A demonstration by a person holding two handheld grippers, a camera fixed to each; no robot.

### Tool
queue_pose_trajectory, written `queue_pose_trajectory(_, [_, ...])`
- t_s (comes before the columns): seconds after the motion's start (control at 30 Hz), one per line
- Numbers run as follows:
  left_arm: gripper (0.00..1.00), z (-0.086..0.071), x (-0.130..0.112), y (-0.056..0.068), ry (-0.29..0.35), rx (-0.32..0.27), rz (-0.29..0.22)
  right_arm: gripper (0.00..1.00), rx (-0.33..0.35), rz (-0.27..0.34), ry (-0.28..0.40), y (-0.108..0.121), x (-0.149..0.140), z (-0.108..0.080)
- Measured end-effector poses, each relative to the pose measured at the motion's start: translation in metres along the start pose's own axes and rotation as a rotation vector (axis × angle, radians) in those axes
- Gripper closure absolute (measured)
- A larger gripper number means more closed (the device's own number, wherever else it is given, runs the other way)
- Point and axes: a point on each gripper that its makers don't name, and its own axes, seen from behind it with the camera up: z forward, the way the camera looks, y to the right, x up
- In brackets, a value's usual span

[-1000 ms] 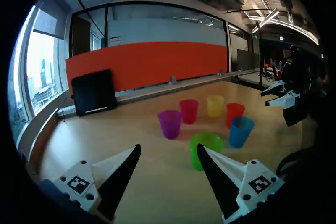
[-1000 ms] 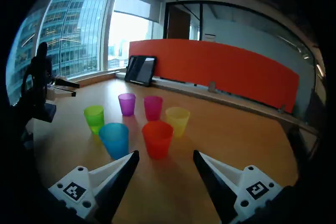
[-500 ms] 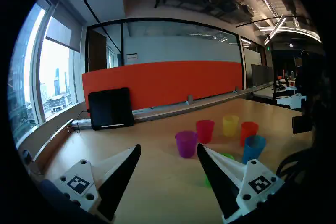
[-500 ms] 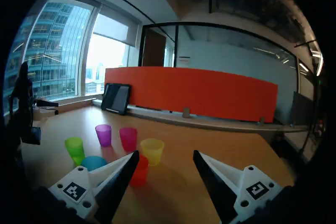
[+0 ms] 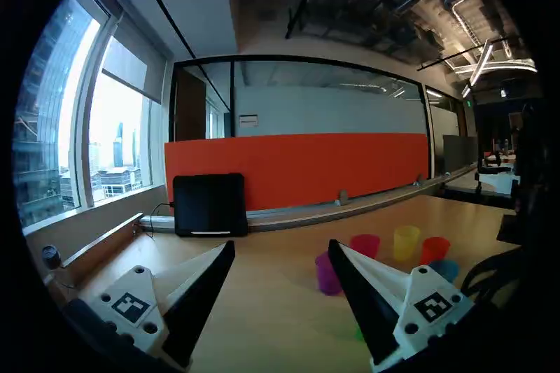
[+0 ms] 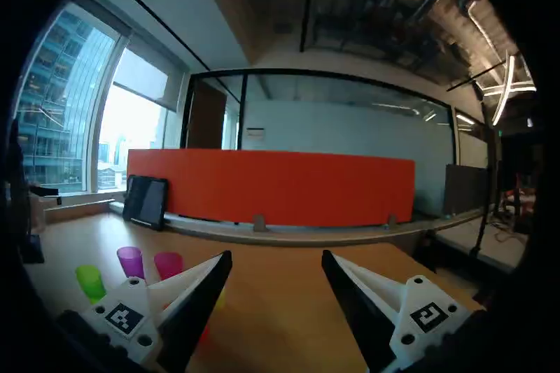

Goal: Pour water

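Observation:
Several coloured plastic cups stand grouped on a wooden table (image 5: 280, 303). In the left gripper view I see a purple cup (image 5: 326, 273), a pink cup (image 5: 365, 245), a yellow cup (image 5: 407, 242), a red cup (image 5: 434, 250) and a blue cup (image 5: 446, 269), partly hidden behind my right-hand finger. My left gripper (image 5: 280, 247) is open and empty, held above and short of them. In the right gripper view a green cup (image 6: 91, 282), the purple cup (image 6: 129, 262) and the pink cup (image 6: 168, 264) sit low on the left. My right gripper (image 6: 275, 257) is open and empty.
A black tablet (image 5: 210, 205) leans against the ledge under a long orange partition (image 5: 301, 166); it also appears as the tablet (image 6: 145, 201) in the right gripper view. Large windows (image 5: 63, 135) run along one side. A glass-walled room lies behind the partition.
Both views have tilted upward: the cups have slid down and shrunk in each picture, several now hidden behind the fingers. More ceiling shows. Both grippers stay open.

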Motion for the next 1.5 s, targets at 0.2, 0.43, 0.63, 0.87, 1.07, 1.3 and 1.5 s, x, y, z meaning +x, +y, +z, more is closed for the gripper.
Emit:
queue_pose_trajectory(0.2, [0.01,0.002,0.005,-0.002,0.025,0.040,-0.023,0.01,-0.067,-0.005,0.038,0.011,0.011,-0.003])
queue_pose_trajectory(0.43, [0.01,0.007,0.007,-0.009,0.043,0.084,-0.048,0.01,-0.088,0.013,0.070,0.011,0.018,-0.009])
queue_pose_trajectory(0.63, [0.01,0.007,0.002,-0.015,0.056,0.118,-0.044,0.01,-0.112,0.030,0.082,0.018,0.018,-0.010])
queue_pose_trajectory(0.87, [0.01,0.007,-0.014,-0.021,0.056,0.151,-0.031,0.01,-0.135,0.038,0.054,0.023,0.007,-0.008])
queue_pose_trajectory(1.07, [0.01,0.006,-0.029,-0.026,0.050,0.173,-0.026,0.01,-0.135,0.047,0.033,0.020,0.003,-0.007])
queue_pose_trajectory(1.3, [0.01,0.005,-0.045,-0.029,0.046,0.185,-0.044,0.01,-0.134,0.058,0.023,0.017,0.002,-0.007])
queue_pose_trajectory(1.5, [0.01,0.002,-0.059,-0.031,0.030,0.193,-0.047,0.01,-0.131,0.051,0.017,0.014,0.003,-0.006])
